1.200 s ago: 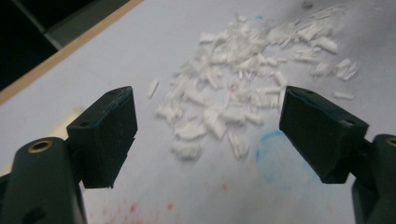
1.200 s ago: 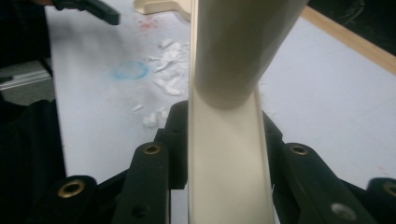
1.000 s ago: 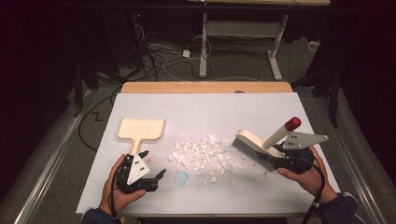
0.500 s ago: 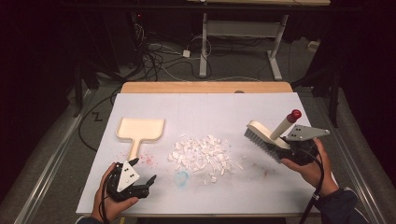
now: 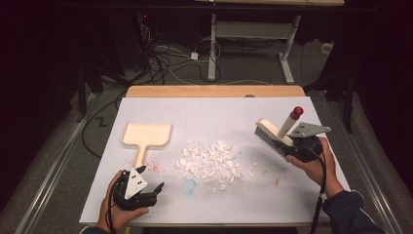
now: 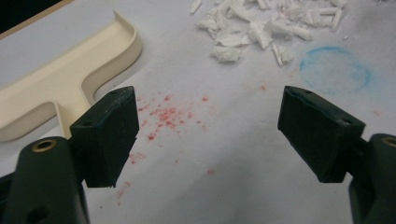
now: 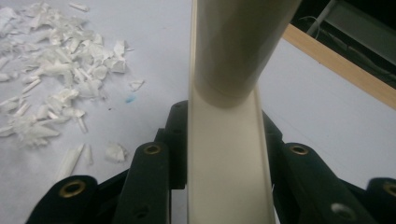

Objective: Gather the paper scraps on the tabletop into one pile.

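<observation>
Brush carried by the right claw away from the paper scraps toward the right edge of the tabletop, left claw drawn back off the dustpan handle toward the near edge, its jaws just lately closing slightly, nothing between them

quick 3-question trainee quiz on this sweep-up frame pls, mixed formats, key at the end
1. True or false: the left gripper is shut on the dustpan handle.
2. Multiple choice: what does the right gripper hold? A) the dustpan B) the brush C) a paper scrap
3. Short answer: what lies on the table between dustpan and brush?

Key
1. False. In the left gripper view the jaws stand wide apart with nothing between them, having just closed a little; the dustpan lies off to one side.
2. B. The jaws are shut on the cream brush, its red-tipped handle sticking up.
3. A pile of white paper scraps.
</observation>
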A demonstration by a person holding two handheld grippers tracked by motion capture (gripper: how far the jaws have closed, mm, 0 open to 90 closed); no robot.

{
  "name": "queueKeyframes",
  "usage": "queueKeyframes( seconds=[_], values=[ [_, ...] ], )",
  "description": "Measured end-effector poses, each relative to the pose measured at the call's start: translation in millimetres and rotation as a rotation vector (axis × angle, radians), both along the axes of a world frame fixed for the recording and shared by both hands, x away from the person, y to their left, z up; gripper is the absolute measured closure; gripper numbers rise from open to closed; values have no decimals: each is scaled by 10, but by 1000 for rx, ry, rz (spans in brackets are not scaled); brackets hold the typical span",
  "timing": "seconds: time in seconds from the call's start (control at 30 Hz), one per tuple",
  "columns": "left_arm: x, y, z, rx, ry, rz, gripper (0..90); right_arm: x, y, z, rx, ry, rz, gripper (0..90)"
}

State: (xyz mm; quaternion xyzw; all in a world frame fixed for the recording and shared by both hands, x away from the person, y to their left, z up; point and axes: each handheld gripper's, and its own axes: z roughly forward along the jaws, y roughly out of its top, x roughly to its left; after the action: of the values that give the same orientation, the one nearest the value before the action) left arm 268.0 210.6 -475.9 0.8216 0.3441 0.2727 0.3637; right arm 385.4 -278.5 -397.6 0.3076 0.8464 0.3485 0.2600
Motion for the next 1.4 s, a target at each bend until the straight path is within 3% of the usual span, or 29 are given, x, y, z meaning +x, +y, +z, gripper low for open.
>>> queueKeyframes(
  seconds=[0.23, 0.27, 0.33, 0.37, 0.47, 0.6, 0.63, 0.8, 0.83, 0.93, 1.0, 1.07, 1.23, 1.3, 1.4],
  values=[
    [14, 28, 11, 11, 5, 2, 208, 283, 263, -78, -52, -15, 3, 679],
    [19, 25, 12, 2, 4, 1, 208, 381, 398, -102, -93, -30, 0, 679],
    [22, 18, 8, 7, 3, -2, 208, 414, 443, -113, -108, -36, 2, 679],
    [20, 21, 4, 6, 7, -8, 207, 491, 574, -153, -157, -32, 18, 680],
    [10, 25, 2, 15, 3, -13, 202, 563, 765, -261, -243, -40, 15, 680],
    [1, 30, 1, 17, 3, -15, 195, 583, 918, -362, -244, -34, 42, 680],
    [0, 31, 1, 18, 4, -16, 194, 550, 1037, -398, -281, -54, 49, 680],
    [0, 34, -2, 21, 3, -21, 191, 431, 1226, -455, -284, -51, 126, 678],
    [0, 35, -3, 19, 2, -21, 189, 331, 1294, -461, -267, -48, 175, 677],
    [1, 30, -7, 27, 1, -21, 188, 154, 1377, -467, -249, -51, 244, 676],
    [-1, 28, -6, 28, -1, -20, 188, 92, 1393, -465, -249, -50, 271, 676],
    [-5, 30, -4, 28, 0, -27, 188, -83, 1416, -443, -264, -63, 336, 676],
    [0, 23, -5, 30, -15, -30, 188, -202, 1341, -314, -210, -76, 356, 680],
    [1, 24, -4, 35, -13, -33, 188, -262, 1253, -180, -213, -126, 314, 680],
    [2, 24, -4, 39, -13, -30, 188, -296, 1159, -87, -192, -148, 286, 680]
  ],
)
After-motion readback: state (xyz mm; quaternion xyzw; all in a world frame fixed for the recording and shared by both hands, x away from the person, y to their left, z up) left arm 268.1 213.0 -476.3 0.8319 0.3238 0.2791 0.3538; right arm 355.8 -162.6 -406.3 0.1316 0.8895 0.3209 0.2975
